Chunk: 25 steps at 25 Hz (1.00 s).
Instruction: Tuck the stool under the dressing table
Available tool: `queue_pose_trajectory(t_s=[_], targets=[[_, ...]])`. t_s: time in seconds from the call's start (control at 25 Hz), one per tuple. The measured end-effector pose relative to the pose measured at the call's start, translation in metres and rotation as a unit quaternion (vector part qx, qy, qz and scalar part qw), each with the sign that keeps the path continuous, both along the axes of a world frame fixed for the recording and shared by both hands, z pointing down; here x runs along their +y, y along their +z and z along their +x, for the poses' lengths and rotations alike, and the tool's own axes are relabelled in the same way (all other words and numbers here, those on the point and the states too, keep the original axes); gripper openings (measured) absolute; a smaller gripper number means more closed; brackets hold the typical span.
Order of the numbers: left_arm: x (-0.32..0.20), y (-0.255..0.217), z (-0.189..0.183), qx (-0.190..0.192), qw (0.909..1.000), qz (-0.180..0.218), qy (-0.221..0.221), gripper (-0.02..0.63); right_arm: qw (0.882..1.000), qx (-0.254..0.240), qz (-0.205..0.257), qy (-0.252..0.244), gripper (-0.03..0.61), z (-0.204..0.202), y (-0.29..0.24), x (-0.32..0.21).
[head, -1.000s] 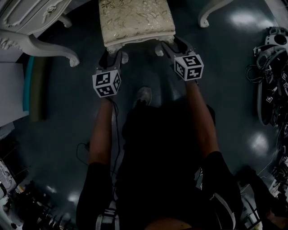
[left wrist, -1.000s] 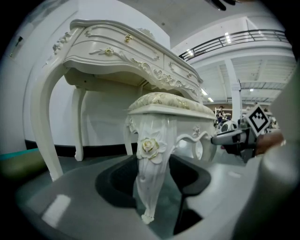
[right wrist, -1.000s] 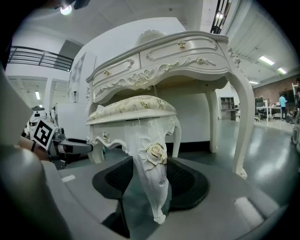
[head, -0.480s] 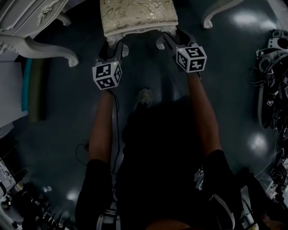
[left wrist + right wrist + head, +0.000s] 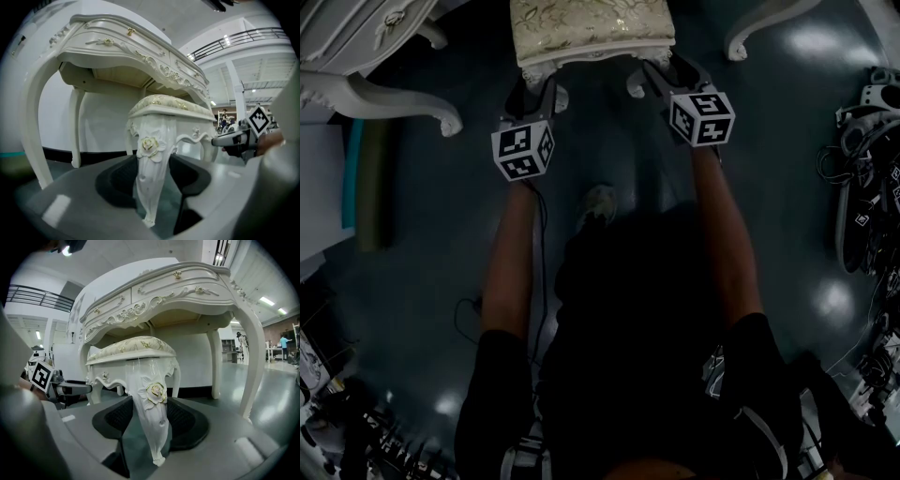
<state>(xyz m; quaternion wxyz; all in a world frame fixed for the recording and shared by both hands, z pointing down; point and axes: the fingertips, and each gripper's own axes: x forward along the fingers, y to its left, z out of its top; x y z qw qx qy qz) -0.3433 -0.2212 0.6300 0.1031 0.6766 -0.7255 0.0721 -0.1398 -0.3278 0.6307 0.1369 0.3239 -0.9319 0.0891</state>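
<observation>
Head view, left to right: the dressing table's (image 5: 370, 94) curly white leg sits at about 10 o'clock, and most of the table is cut off by the frame edge. The left tongs (image 5: 539, 94) are at 11 o'clock, clamped on the stool's (image 5: 591, 28) near left leg. In the left gripper view that carved leg (image 5: 151, 178) stands upright right between the two dark pads, with both sides touching it.

The stool itself is at 12 o'clock, with its seat partly in between the table legs. The far half of the cushion runs off the top of the head view, so I can't tell there how deep it goes.

The right tongs (image 5: 666, 77) at 1 o'clock do the same thing, gripping the near right leg (image 5: 152, 423), rose carving and all.

Over at 3 o'clock there's a heap of cables and gear (image 5: 867, 169) on the floor, too dark to make out properly.
</observation>
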Motion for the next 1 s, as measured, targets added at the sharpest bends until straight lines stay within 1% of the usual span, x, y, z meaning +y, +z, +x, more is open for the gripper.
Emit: queue_pose_trajectory(t_s=[0.24, 0.6, 1.0], targets=[[-0.005, 0.0, -0.004, 0.005, 1.0, 0.004, -0.001, 0.222, 1.0, 0.001, 0.001, 0.0, 0.233, -0.004, 0.0, -0.006], [-0.025, -0.001, -0.012, 0.009, 1.0, 0.004, 0.0, 0.222, 1.0, 0.0, 0.002, 0.004, 0.233, -0.012, -0.002, -0.026], [-0.031, -0.001, -0.016, 0.007, 0.9999, 0.007, 0.002, 0.222, 1.0, -0.002, 0.005, 0.005, 0.235, -0.016, -0.001, -0.032]])
